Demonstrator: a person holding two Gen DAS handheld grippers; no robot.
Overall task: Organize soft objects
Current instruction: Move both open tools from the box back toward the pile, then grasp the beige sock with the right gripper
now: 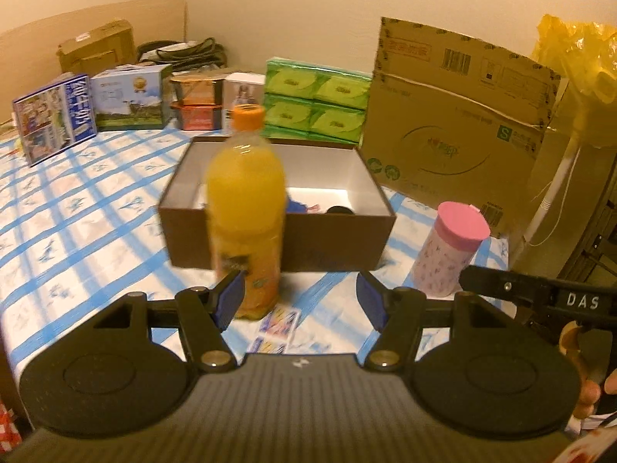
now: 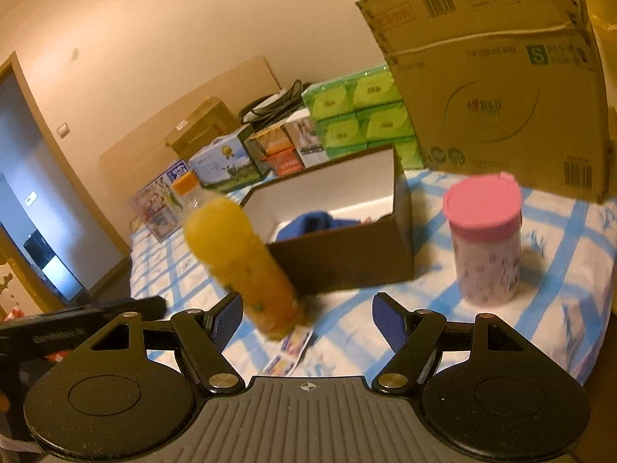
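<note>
An open brown shoebox (image 1: 277, 243) (image 2: 347, 262) with a white inside stands on the blue checked cloth. A blue soft item (image 2: 312, 223) (image 1: 295, 205) lies inside it, partly hidden. An orange juice bottle (image 1: 246, 208) (image 2: 239, 262) stands in front of the box. A small packet (image 1: 275, 328) (image 2: 291, 351) lies flat at the bottle's foot. My left gripper (image 1: 300, 301) is open and empty, its left finger beside the bottle. My right gripper (image 2: 306, 324) is open and empty just short of the bottle.
A pink-lidded patterned cup (image 1: 449, 247) (image 2: 486, 247) stands right of the box. A large cardboard carton (image 1: 455, 115) (image 2: 497, 77), green tissue packs (image 1: 316, 100) (image 2: 358, 115) and several small boxes (image 1: 127, 96) line the back. The cloth's edge drops off at the right.
</note>
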